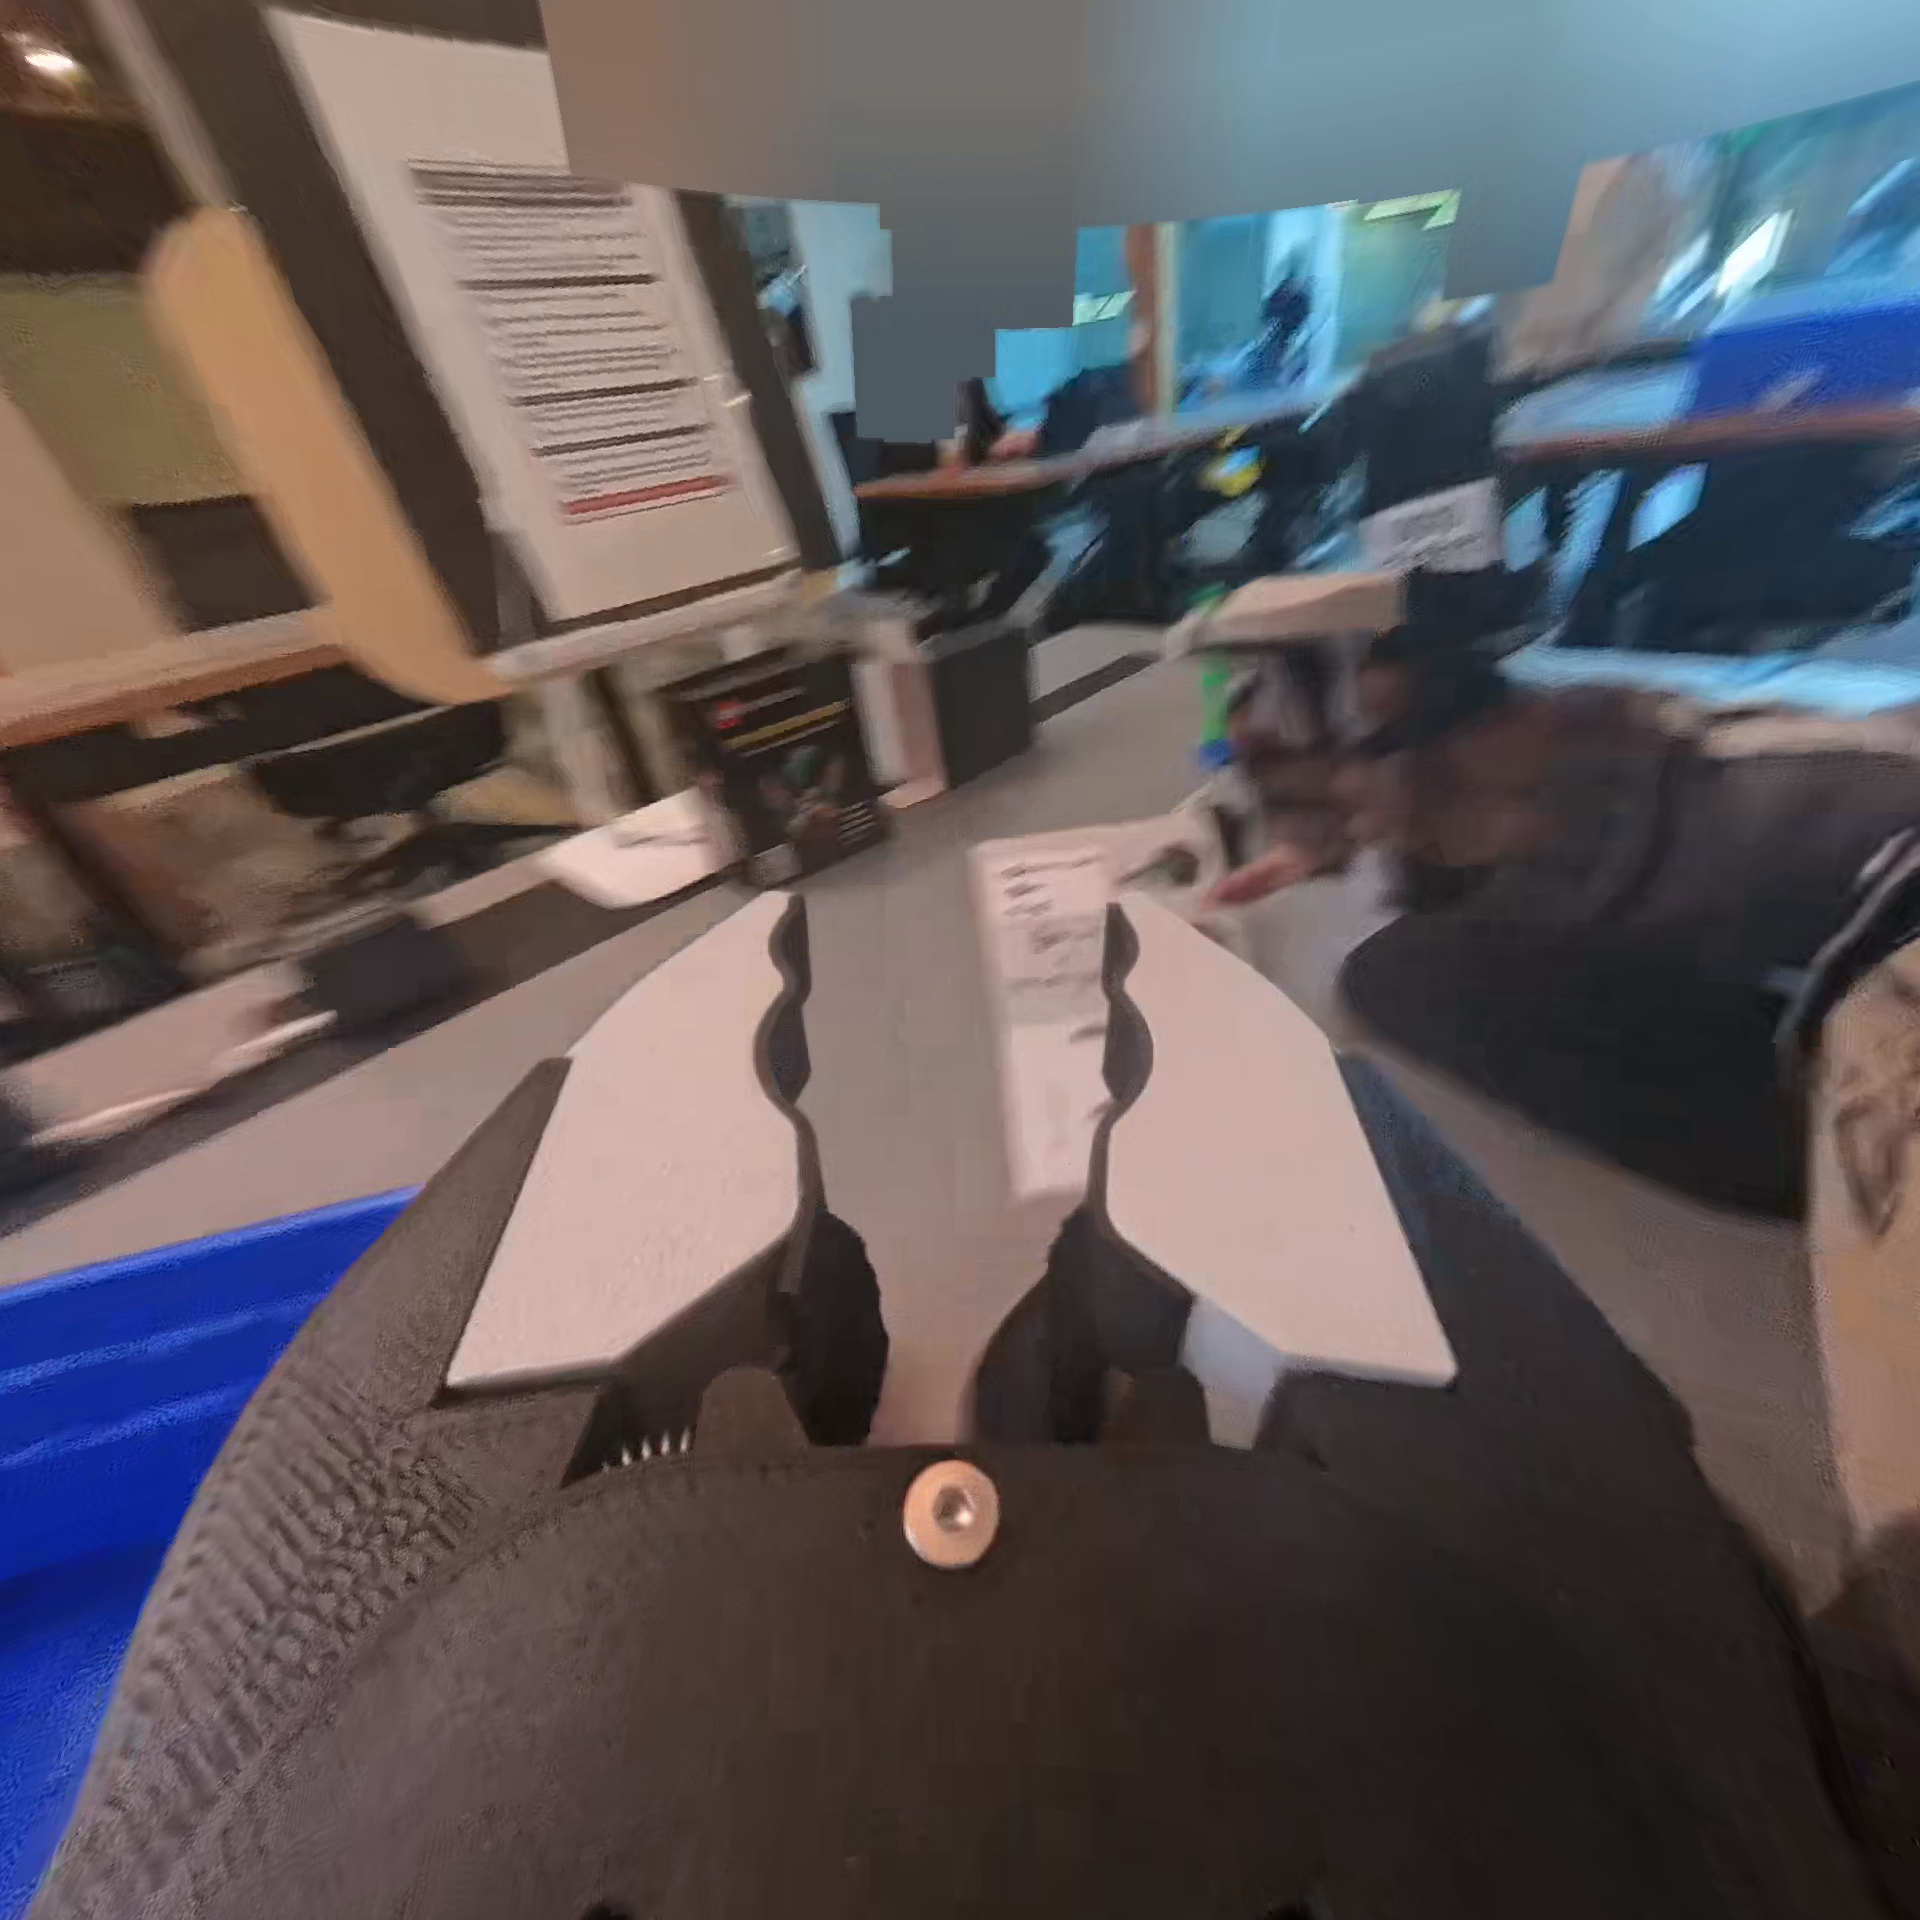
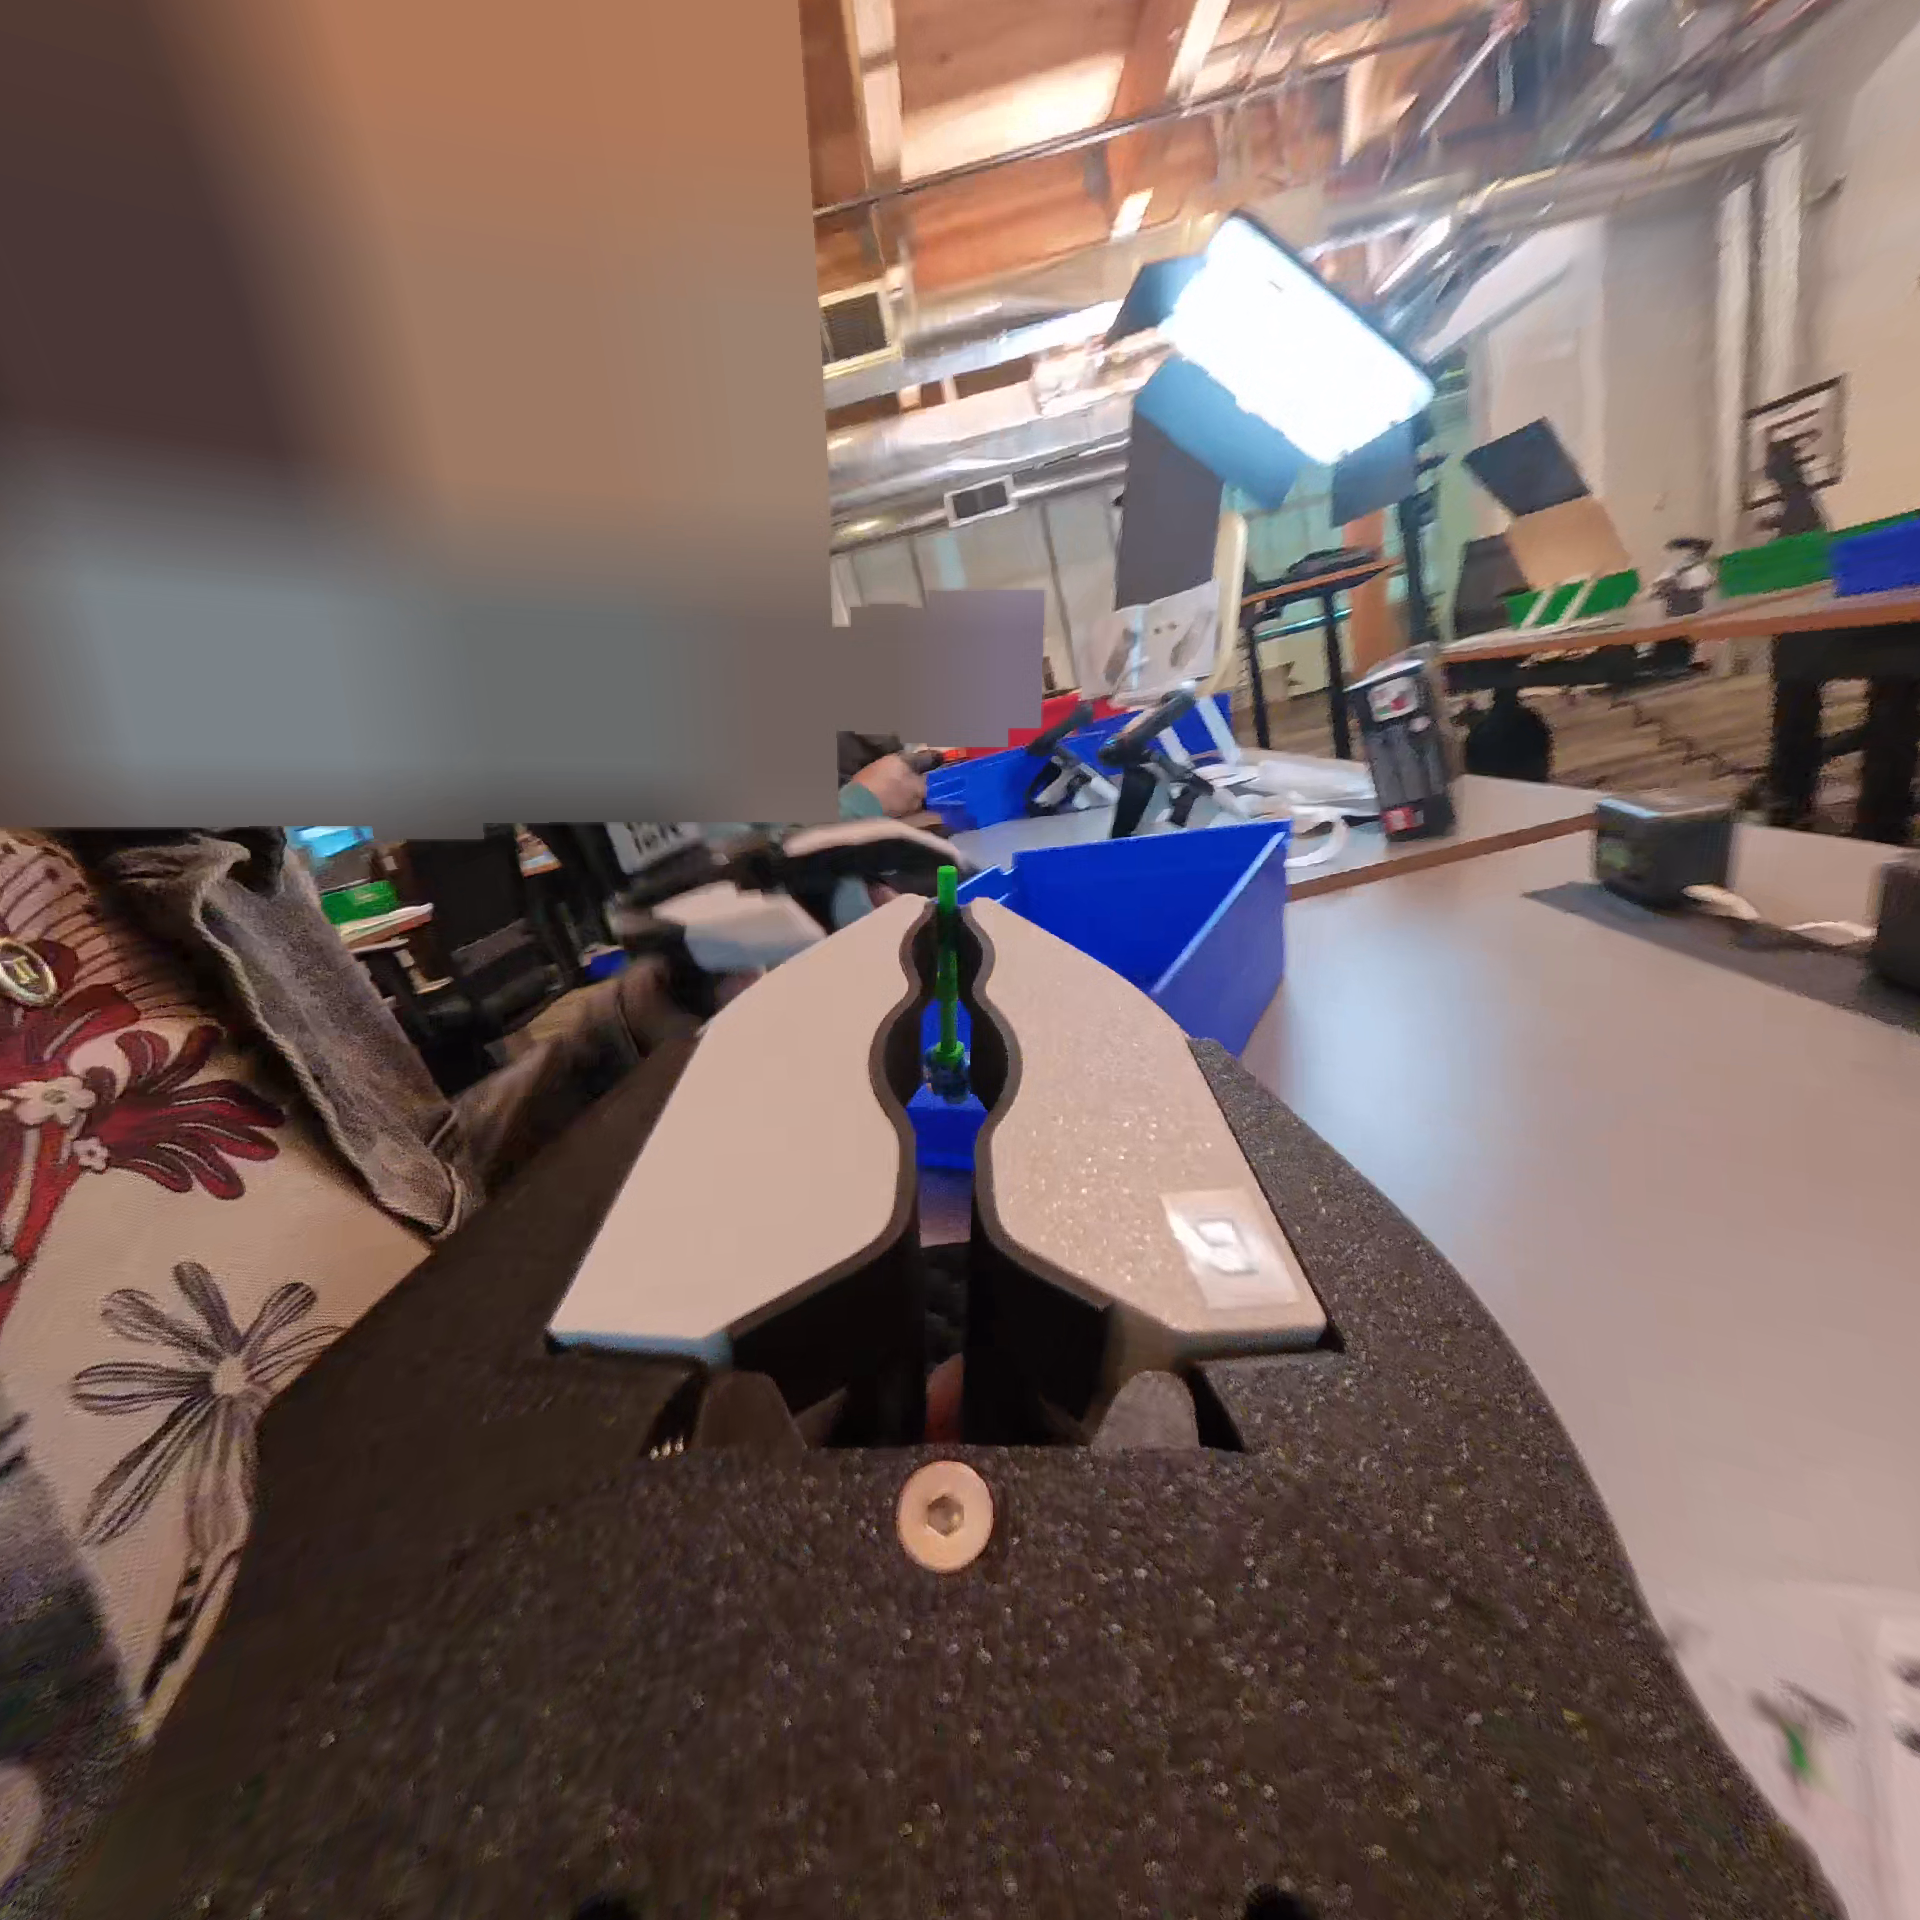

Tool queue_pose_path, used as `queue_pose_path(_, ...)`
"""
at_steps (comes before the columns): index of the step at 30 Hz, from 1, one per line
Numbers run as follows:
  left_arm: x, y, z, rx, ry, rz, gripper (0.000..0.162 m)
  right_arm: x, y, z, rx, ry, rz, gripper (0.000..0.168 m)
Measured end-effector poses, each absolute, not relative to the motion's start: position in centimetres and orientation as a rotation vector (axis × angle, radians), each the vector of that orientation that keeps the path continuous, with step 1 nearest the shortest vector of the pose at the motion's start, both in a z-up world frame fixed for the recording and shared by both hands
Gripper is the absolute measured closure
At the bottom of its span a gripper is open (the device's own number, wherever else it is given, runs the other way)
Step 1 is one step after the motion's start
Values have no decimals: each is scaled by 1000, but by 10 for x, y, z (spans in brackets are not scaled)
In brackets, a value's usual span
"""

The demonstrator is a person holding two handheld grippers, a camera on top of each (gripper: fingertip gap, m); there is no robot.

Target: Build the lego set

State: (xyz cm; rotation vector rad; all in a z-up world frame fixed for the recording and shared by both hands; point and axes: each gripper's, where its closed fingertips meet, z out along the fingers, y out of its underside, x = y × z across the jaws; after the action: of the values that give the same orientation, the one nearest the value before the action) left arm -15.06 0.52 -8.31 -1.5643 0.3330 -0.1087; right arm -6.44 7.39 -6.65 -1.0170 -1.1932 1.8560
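Observation:
In the right wrist view my right gripper [image 2: 948, 909] is shut on a thin green lego rod [image 2: 947, 971] that stands upright between the fingers, its tip just above them. A small dark piece and a blue block [image 2: 943, 1127] sit at the rod's lower end. In the left wrist view my left gripper [image 1: 954, 914] is open and empty, held above the grey table [image 1: 894, 1039]. The view is motion-blurred. The right gripper shows blurred at the right of the left wrist view [image 1: 1299, 613], with green at it. A white instruction sheet [image 1: 1039, 956] lies on the table ahead.
A dark lego box [image 1: 800, 769] stands upright at the table's far side. A blue bin shows at the lower left [image 1: 156, 1382] and also in the right wrist view [image 2: 1164, 925]. A person's floral sleeve [image 2: 156, 1195] is at the left. Another instruction sheet [image 2: 1797, 1725] lies at the lower right.

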Motion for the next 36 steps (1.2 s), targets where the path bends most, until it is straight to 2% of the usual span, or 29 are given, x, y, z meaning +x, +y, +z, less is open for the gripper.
queue_pose_path(3,-240,-46,-67,-1829,357,117,113,-41,94,-69,-1079,-1152,1769,165)
queue_pose_path(7,-308,-78,-92,-2191,683,132,123,-14,114,-70,-1141,-1075,1672,165)
queue_pose_path(13,-296,-60,-171,-2315,1147,-264,130,9,127,-68,-1175,-988,1562,165)
queue_pose_path(17,-299,-67,-224,-2361,1471,-365,133,13,130,-70,-1214,-977,1529,165)
queue_pose_path(22,-289,-94,-244,-2601,1423,-580,136,14,136,-72,-1240,-986,1462,165)
queue_pose_path(25,-298,-92,-255,-2636,1473,-383,138,12,140,-75,-1246,-983,1464,165)
queue_pose_path(28,-296,-91,-257,-2674,1446,-360,140,10,141,-75,-1245,-976,1492,166)
queue_pose_path(33,-299,-88,-260,-2685,1488,-226,157,13,142,-75,-1244,-980,1473,165)
queue_pose_path(36,-299,-88,-260,-2716,1456,-223,158,16,144,-77,-1250,-967,1470,165)
